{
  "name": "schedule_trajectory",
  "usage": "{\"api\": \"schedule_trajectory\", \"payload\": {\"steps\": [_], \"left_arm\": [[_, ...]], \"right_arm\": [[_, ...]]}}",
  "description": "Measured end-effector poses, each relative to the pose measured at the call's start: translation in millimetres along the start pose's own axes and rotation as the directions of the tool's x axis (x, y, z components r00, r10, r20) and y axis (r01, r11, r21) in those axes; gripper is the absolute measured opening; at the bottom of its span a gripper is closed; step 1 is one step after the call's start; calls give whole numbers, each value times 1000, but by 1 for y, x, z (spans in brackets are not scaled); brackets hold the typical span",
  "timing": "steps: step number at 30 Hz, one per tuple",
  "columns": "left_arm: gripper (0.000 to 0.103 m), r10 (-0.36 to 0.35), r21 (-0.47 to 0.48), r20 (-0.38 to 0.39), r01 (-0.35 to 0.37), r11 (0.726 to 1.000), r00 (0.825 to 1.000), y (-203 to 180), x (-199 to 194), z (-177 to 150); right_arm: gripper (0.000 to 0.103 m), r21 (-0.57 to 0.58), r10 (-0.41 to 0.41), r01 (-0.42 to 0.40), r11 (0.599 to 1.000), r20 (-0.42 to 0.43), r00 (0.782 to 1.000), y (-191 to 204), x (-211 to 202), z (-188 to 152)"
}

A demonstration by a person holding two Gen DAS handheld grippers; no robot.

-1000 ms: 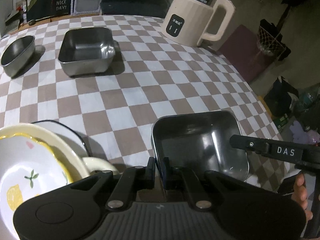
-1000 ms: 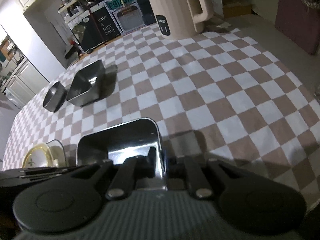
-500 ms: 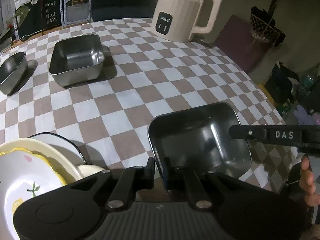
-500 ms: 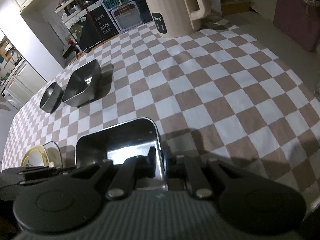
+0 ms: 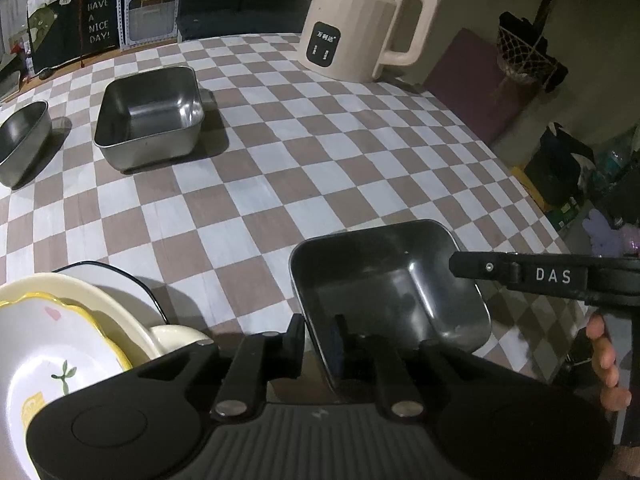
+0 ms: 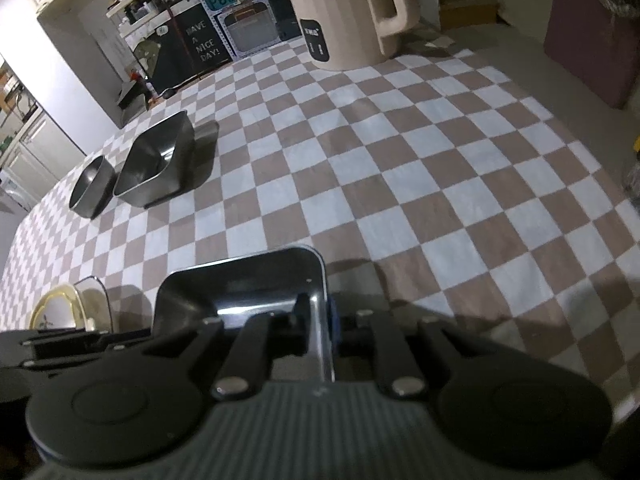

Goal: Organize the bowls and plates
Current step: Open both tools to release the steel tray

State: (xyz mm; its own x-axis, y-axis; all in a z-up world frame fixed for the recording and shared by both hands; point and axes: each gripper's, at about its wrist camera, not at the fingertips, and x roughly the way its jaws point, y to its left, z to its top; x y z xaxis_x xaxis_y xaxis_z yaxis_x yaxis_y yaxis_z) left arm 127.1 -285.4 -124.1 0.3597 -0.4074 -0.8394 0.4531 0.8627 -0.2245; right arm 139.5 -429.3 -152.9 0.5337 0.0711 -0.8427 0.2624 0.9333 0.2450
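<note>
A dark square steel tray (image 5: 392, 288) rests on the checked table near its front edge. My left gripper (image 5: 318, 340) straddles the tray's near-left rim. Its jaws are opening, and a gap shows between the left finger and the rim. My right gripper (image 6: 320, 312) sits over the tray (image 6: 240, 284) at its right rim. These jaws are opening too, though the pads still lie against the metal. The right gripper's finger (image 5: 480, 268) reaches over the tray's right side. A stack of ceramic plates (image 5: 52, 332) lies just left of the tray.
A deeper square steel container (image 5: 150, 116) and a small steel bowl (image 5: 22, 140) stand at the far left of the table. A cream electric kettle (image 5: 360, 28) stands at the back. A person's hand (image 5: 604, 360) is past the table's right edge.
The left gripper's fingers have parted slightly around the tray's rim. The left view has rolled a little. The tray has stayed where it was.
</note>
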Motion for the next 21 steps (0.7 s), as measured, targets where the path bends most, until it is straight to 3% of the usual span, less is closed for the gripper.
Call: {"api": "schedule_trajectory", "payload": {"steps": [3,5,8,13,16,18,21], "left_arm": [[24,-4,4,13,4,1000,1000,-1,-6,-1],[27,-11,6,22,11,1000,1000,-1,-11,-2],[38,-7,13,43,6,1000,999,-2,-20,-4],[79,6,29,100,-9,1000,995,-2,-40,-7],[93,23,35,147,-29,999,989,0,-56,-4],[100,31,27,186,-37,999,982,5,-70,-2],[102,45,31,235,-54,998,971,14,-90,7]], "right_arm": [[29,-18,11,-11,1000,10,1000,2,-6,-1],[48,-32,5,-4,999,20,1000,4,-10,-3],[63,-50,-2,4,999,39,999,7,-21,-7],[85,-39,-12,15,999,77,997,9,-40,-14],[99,-20,-15,17,1000,122,992,10,-53,-15],[103,0,-8,9,1000,155,988,12,-60,-14],[103,28,-8,2,1000,202,979,21,-68,-7]]}}
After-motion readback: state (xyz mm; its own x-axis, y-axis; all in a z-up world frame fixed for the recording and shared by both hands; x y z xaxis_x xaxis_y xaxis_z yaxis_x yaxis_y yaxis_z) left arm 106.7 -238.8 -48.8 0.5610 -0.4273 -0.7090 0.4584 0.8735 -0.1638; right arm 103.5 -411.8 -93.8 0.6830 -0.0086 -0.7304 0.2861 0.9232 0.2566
